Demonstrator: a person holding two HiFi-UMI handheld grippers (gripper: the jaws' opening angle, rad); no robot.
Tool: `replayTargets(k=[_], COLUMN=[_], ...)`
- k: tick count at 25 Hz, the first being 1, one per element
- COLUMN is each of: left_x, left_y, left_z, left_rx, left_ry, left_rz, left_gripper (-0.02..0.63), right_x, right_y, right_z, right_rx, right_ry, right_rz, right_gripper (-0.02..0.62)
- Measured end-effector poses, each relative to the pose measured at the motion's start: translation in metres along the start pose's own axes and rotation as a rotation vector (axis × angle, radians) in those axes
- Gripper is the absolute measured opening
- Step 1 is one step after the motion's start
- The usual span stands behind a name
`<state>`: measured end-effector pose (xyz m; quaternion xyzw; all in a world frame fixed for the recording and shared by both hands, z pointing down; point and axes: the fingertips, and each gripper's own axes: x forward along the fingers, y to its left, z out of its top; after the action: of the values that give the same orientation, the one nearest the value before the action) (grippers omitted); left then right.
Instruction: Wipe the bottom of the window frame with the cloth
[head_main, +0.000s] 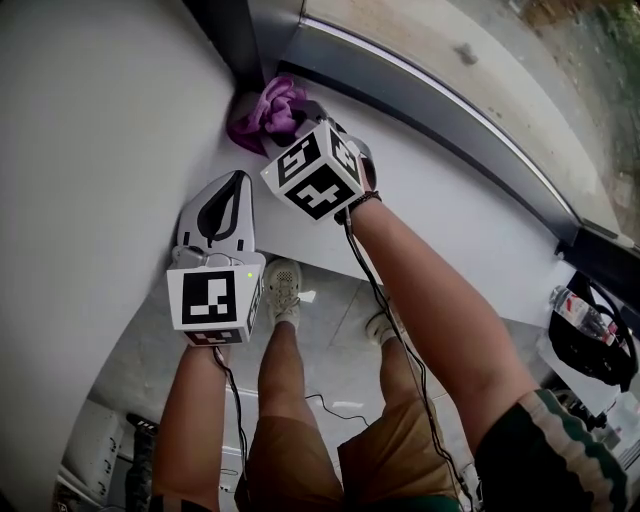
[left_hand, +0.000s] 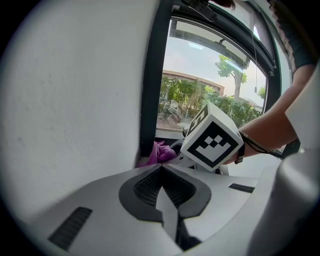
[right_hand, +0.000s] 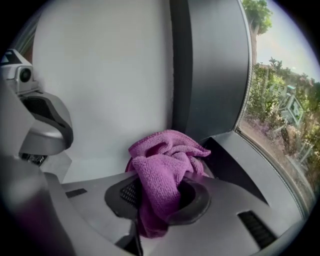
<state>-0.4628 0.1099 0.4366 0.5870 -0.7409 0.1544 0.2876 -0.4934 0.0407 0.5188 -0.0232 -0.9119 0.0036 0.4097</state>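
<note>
A white window sill (head_main: 450, 190) runs beneath the dark window frame (head_main: 440, 100), with a bunched purple cloth (head_main: 268, 112) resting in its left corner against the wall. Below, the grey floor (head_main: 330, 350) bears the person's two shoes (head_main: 283, 285) and a thin black cable (head_main: 320, 399).

Our left tool (head_main: 238, 182) sits low and nearer our body, jaws pressed together with nothing between them, our left forearm (head_main: 195, 425) running straight behind it. Our right tool (right_hand: 160, 194) reaches further forward, jaws clamped on the bunched purple cloth (right_hand: 166, 157). Our right forearm (head_main: 430, 300) stretches out bare behind it, with a dark band (head_main: 362, 203) at the wrist.
</note>
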Motion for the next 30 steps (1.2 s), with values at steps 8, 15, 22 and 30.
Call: replayTargets(k=[8, 15, 22, 30], left_x=[-0.019, -0.041, -0.062, -0.083], left_y=[0.004, 0.002, 0.003, 0.001], left_z=[-0.018, -0.04, -0.055, -0.068], left_rx=[0.002, -0.027, -0.012, -0.004], left_ry=[0.005, 0.016, 0.024, 0.029], left_rz=[0.01, 0.001, -0.009, -0.023], left_gripper=[0.006, 0.006, 0.006, 0.006], right_x=[-0.003, -0.007, -0.008, -0.017], right_y=[0.03, 0.058, 0.088, 0.124], right_z=[-0.006, -0.012, -0.014, -0.024], right_rx=[0.017, 0.036, 0.046, 0.045], right_ry=[-0.019, -0.022, -0.022, -0.016], right_rz=[0.05, 0.074, 0.09, 0.133], right_gripper=[0.1, 0.1, 0.1, 0.1])
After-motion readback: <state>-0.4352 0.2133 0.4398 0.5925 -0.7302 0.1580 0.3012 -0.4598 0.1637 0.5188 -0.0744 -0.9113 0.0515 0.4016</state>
